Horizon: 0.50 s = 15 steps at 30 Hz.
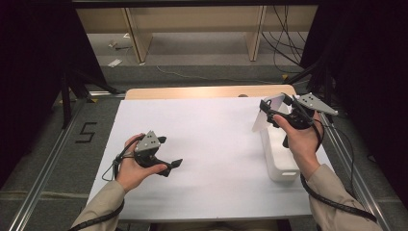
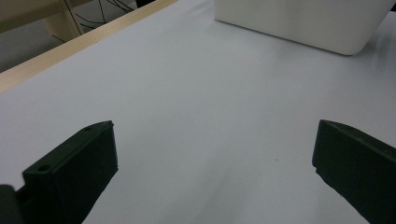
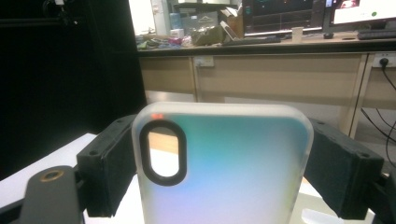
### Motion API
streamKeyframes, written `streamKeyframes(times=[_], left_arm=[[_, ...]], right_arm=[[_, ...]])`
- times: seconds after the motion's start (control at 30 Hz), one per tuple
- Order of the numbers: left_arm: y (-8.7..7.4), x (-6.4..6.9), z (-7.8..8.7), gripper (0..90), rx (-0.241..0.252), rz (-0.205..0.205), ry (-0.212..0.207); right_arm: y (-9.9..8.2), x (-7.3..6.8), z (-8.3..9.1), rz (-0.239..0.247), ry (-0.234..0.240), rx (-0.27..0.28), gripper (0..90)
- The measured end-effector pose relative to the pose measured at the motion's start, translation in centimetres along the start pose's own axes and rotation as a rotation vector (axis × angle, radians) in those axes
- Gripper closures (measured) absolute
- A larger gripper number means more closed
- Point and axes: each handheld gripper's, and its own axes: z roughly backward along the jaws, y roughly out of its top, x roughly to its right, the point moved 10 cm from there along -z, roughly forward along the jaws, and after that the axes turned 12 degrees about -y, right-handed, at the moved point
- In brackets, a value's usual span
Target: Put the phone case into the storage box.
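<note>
Clearly, a translucent phone case (image 3: 224, 163) is clamped between the jaws of the right gripper (image 1: 274, 109), one pad pressed against each long edge, and it is held raised above the far end of the white bin (image 1: 279, 159). Its oval camera cutout is seen at the case's upper left in the right gripper view. Well away from the bin, the left gripper (image 1: 166, 156) is held low over the white table sheet (image 1: 211, 139), its jaws spread wide with nothing between them.
</note>
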Motion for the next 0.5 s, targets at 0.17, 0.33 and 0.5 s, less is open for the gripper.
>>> streamKeyframes(times=[0.17, 0.33, 0.5], left_arm=[[0.0, 0.0, 0.0, 0.0, 0.001, 0.000, -0.001], [0.0, 0.0, 0.0, 0.0, 0.003, 0.001, 0.000], [0.0, -0.1, 0.0, 0.0, 0.000, 0.001, 0.002]], right_arm=[[0.1, 0.6, 0.0, -0.001, -0.016, 0.004, 17.8], [0.2, 1.1, 0.0, -0.004, -0.027, 0.006, 17.8], [0.1, 1.4, -0.1, -0.004, -0.038, 0.005, 17.8]])
